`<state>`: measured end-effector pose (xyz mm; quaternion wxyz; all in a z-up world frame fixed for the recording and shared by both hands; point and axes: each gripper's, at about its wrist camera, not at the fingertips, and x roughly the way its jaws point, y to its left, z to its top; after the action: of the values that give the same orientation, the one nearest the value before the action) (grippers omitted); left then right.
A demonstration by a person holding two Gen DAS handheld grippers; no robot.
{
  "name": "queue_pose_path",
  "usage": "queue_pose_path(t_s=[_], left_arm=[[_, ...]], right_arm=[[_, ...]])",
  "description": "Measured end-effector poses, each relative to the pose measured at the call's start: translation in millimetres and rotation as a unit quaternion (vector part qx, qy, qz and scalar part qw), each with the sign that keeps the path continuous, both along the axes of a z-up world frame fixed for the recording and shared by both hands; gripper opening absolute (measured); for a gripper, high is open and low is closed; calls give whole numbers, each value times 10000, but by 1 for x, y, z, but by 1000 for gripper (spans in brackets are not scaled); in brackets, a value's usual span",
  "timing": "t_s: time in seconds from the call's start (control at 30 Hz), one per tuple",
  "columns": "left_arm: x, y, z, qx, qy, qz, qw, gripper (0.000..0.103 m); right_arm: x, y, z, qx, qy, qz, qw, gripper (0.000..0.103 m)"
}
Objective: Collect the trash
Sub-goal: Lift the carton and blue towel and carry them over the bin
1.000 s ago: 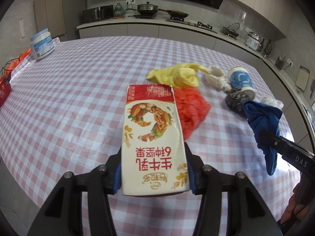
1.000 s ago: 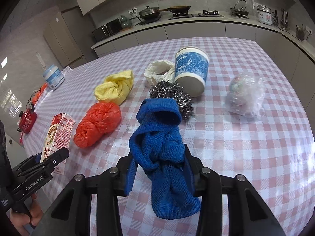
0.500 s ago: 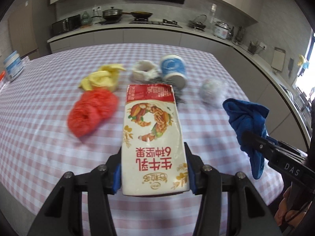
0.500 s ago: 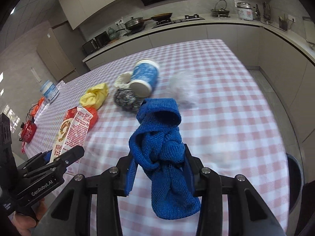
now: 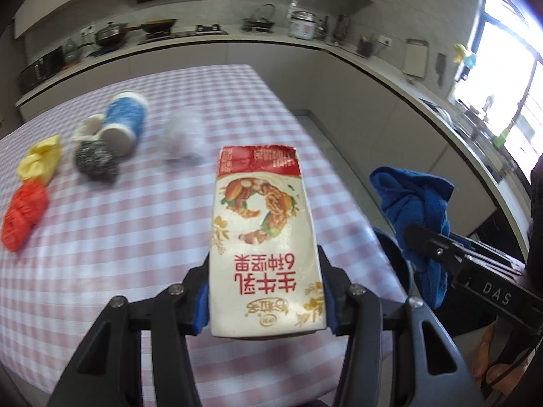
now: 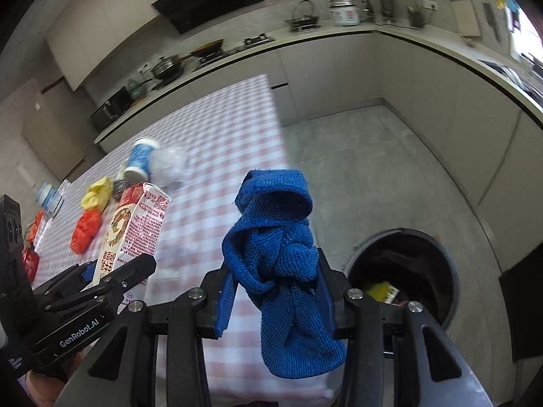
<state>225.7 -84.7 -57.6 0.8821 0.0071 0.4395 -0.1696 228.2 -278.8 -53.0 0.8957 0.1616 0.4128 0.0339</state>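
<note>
left gripper (image 5: 266,300) clamping milk carton (image 5: 263,234), right gripper (image 6: 275,291) clamping blue cloth (image 6: 278,264), open bin (image 6: 404,271) seen fully only from right wrist

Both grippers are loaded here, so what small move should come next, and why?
Probably carry the right gripper further right over the trash bin before opening. It grips the blue cloth, which hangs over the table edge, with the open bin just beside it.

Glossy printed card is seen on the carton (image 5: 264,237); coarse knitted cloth on the blue rag (image 6: 285,271); matt black plastic on the bin (image 6: 407,271).
</note>
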Motion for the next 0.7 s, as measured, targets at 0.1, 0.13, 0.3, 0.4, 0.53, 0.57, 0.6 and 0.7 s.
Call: queue_pose_path(t_s=[0.1,0.13,0.3,0.4,0.53,0.57,0.6,0.7], left_arm=[[-3,-30,0,-26,27,-266,9996,52],[-3,-40,-1,-29,36,-352,9994,52],[0,-82,-3,-96,146,-688,9975,52],[0,-108,-7,-82,194,-882,9959,52],[-1,-139,-16,-29,303,-1071,9938,52],[-2,-146,-18,-17,336,-1100,9934,52],[-3,-153,-22,10,363,-1124,9930,52],[-2,-170,-35,136,464,-1141,9923,52]], right_arm=[[-11,-32,-6,13,58,-259,9996,44],[-15,-43,-8,23,78,-345,9994,44],[-31,-86,-14,58,131,-656,9977,44],[-38,-107,-20,112,178,-789,9967,44],[-44,-130,-32,152,299,-890,9955,44],[-46,-135,-36,153,336,-909,9952,44],[-47,-141,-40,169,374,-923,9949,44],[-46,-154,-52,194,488,-946,9941,44]])
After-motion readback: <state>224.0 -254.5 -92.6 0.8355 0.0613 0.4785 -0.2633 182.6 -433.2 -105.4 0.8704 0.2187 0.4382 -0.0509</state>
